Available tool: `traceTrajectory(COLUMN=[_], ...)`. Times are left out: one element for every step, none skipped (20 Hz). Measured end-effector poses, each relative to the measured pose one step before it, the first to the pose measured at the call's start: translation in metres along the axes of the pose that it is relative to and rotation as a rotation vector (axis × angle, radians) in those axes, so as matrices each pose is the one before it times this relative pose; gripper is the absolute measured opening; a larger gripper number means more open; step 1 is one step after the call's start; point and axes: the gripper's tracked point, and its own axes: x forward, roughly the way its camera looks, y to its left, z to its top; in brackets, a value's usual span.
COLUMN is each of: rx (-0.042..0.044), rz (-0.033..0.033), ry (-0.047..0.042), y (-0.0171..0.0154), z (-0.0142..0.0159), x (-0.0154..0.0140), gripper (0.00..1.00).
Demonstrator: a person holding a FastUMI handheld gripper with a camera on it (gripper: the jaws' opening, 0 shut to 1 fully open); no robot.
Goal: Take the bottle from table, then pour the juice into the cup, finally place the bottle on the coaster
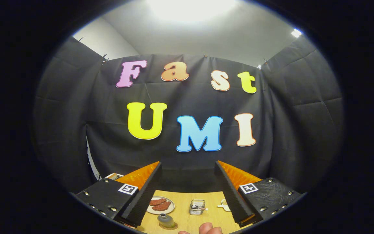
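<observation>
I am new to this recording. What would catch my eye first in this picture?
The gripper stands out first, jaws open and empty above the wooden table. Between them, farther off, lie a plate of reddish slices and a small glass container. Nearer sits a small grey bottle, with a person's fingertips beside it.

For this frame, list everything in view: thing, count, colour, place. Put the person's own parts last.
table: one, light wood, below and beyond the fingers.
plate: one, white, holding reddish-brown pieces, on the table beside one finger.
glass container: one, clear with something dark inside, mid-table between the fingers.
pale small item: one, cream, on the table by the other finger; what it is I cannot tell.
bottle: one, grey-green, small and upright, on a brown round mat, nearest the camera.
booth wall: black cloth, behind the table.
gripper: one, fingers open and wide apart, holding nothing, above the table.
hand: fingertips showing, on the near table edge.
</observation>
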Motion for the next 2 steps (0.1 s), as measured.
traceTrajectory(rx=[0.00028,-0.00389], rz=[-0.00345,0.00080], ry=[0.00491,0.00494], y=[0.00205,0.00067], z=[-0.00039,-0.00337], x=[-0.00280,-0.00114], gripper=[0.98,0.98])
